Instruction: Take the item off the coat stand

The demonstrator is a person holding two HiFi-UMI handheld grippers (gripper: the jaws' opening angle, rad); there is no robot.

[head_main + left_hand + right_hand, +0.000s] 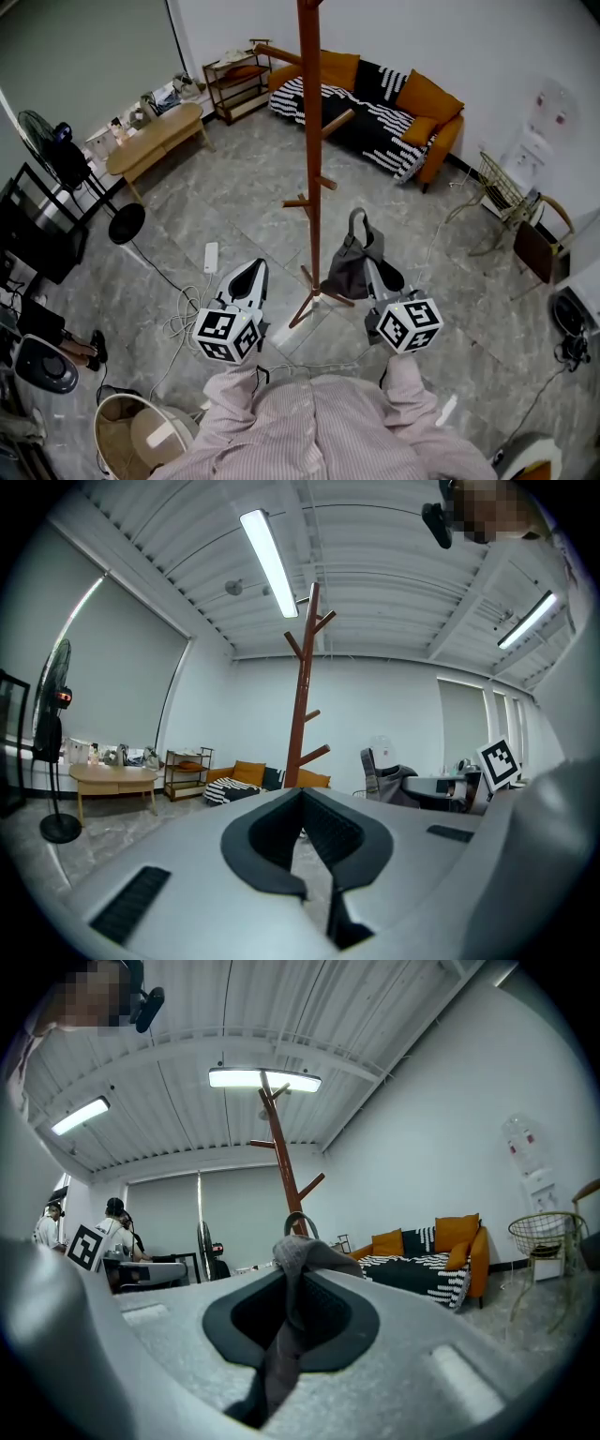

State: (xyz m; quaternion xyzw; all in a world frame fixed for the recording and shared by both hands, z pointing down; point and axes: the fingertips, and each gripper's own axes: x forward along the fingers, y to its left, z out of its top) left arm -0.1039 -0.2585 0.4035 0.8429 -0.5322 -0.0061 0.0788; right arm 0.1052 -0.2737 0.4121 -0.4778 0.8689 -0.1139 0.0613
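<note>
While I stand close to the coat stand (309,141), its feet spread on the floor (234,197) just in front of me, between my two grippers. Past the pole there is bare grey floor all the way to the sofa (375,112) by the far wall. A long wooden surface (155,141) and a fan (56,155) stand off to the left. A wire chair (502,187) stands off to the right. All of them are well apart from me. White cables (183,314) lie on the floor near my left side. My right gripper (375,281) is squeezed tight on the grey bag (349,274), with its cloth pinched between the jaws. The bag hangs just right of the pole, low down near the feet, with its loop handle sticking up. My left gripper (251,272) has its jaws almost together and holds nothing.
</note>
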